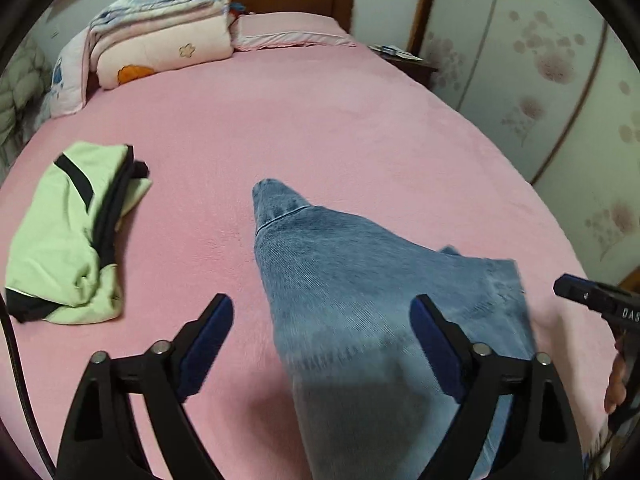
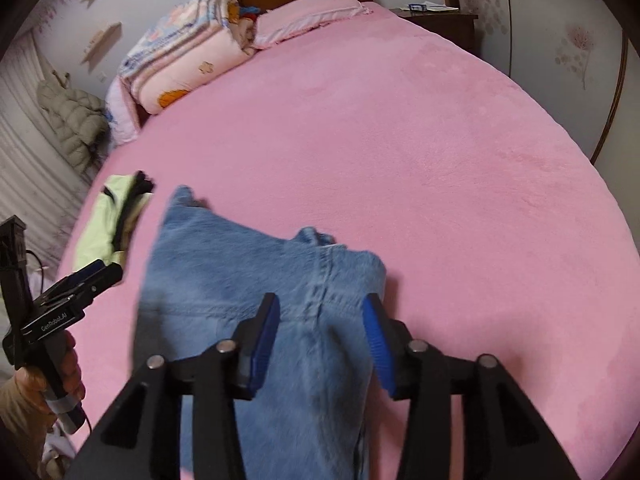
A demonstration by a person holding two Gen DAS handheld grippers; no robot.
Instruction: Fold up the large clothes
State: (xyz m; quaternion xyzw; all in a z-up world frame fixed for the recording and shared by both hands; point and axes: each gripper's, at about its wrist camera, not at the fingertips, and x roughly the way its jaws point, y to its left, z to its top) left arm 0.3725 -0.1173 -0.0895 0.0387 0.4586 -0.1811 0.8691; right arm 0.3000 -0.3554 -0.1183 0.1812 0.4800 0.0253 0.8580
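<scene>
Both tongs, left (image 1: 322, 312) and right (image 2: 320, 312), gape over the jeans (image 2: 248, 280).

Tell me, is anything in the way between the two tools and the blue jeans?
Nothing visible is. The jeans lie on the pink bed, and both the left tool and the right tool are open right over the denim. The green garment lies off to the left, apart from the jeans.

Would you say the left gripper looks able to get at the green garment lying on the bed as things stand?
Probably yes. The left gripper is open over the jeans and holds nothing, and the green garment lies apart from them, to its left on the pink bed cover, with nothing between them.
</scene>
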